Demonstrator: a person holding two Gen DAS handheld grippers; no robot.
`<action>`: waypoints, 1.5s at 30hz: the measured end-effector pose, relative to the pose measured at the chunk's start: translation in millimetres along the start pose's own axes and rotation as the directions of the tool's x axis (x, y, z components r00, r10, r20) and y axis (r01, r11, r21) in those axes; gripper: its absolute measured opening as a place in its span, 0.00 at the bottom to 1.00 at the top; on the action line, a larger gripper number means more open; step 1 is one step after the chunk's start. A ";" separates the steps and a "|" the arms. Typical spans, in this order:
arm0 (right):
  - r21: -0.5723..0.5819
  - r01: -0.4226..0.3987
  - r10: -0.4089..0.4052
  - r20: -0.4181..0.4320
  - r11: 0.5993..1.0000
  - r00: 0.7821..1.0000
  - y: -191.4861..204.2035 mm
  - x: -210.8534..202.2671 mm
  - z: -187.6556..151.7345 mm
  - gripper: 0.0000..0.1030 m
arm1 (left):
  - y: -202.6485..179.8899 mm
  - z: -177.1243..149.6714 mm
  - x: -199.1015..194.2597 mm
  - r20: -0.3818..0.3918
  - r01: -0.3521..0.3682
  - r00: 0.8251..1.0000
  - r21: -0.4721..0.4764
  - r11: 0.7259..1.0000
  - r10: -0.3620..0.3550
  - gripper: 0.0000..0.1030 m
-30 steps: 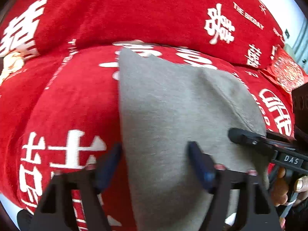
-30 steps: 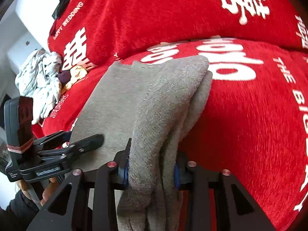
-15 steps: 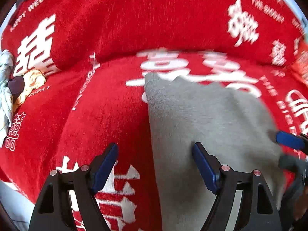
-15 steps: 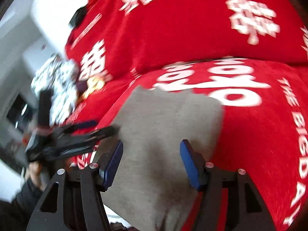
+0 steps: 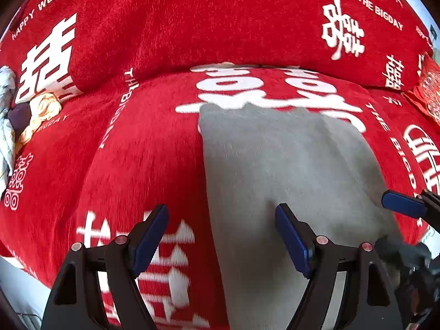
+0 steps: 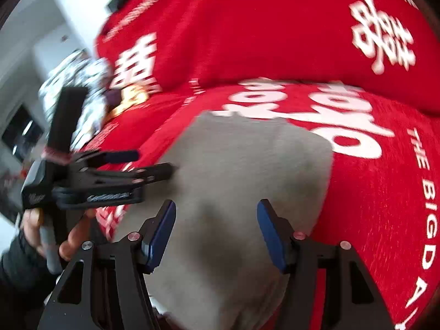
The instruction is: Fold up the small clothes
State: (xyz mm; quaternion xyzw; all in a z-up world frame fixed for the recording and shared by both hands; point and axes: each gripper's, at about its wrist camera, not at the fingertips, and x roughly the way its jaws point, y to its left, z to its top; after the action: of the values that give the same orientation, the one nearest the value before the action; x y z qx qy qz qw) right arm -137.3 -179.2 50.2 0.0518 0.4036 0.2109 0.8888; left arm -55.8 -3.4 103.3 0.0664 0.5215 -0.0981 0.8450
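A grey garment [image 5: 288, 165] lies folded flat on the red sofa seat [image 5: 143, 151]. My left gripper [image 5: 221, 214] hovers open above its left edge, one finger over the red cover and the other over the grey cloth. Nothing sits between its pads. In the right wrist view the same grey garment [image 6: 247, 170] fills the middle, and my right gripper [image 6: 216, 209] stands open above its near part, holding nothing. The left gripper [image 6: 118, 170] shows at that view's left, held by a hand. The right gripper's blue pad [image 5: 401, 206] shows at the left wrist view's right edge.
The sofa cover is red with large white characters, and its backrest [image 5: 220, 22] rises behind the seat. A pile of patterned and yellow clothes [image 5: 27, 115] lies at the seat's left end, also seen as a blurred heap [image 6: 79, 82]. A red patterned cushion [image 5: 429, 90] sits far right.
The right gripper has let go of the bunched grey fold, which now lies flat. Both grippers have lifted and drawn back from the garment.
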 end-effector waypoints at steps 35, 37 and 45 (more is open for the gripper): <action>-0.190 0.288 -0.309 -0.090 0.939 0.947 65.3 -31.9 -38.1 0.72 | -17.8 -46.6 -72.5 0.095 0.023 0.995 -0.019 1.000 -0.021 0.81; -0.183 0.304 -0.325 -0.101 0.935 0.940 64.5 -28.2 -36.1 0.72 | -19.4 -45.8 -68.7 0.070 0.033 0.997 -0.025 0.999 -0.032 0.81; -0.144 0.323 -0.343 -0.152 0.935 0.927 52.0 -16.4 -38.6 0.72 | -22.4 -55.7 -55.8 0.046 -0.042 0.998 -0.066 0.997 0.045 0.81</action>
State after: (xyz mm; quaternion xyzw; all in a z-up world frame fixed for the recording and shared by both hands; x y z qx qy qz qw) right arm -192.7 -142.0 49.5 -0.0881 0.4699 0.0836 0.8743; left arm -133.8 -7.9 128.1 0.0479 0.5025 -0.0643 0.8609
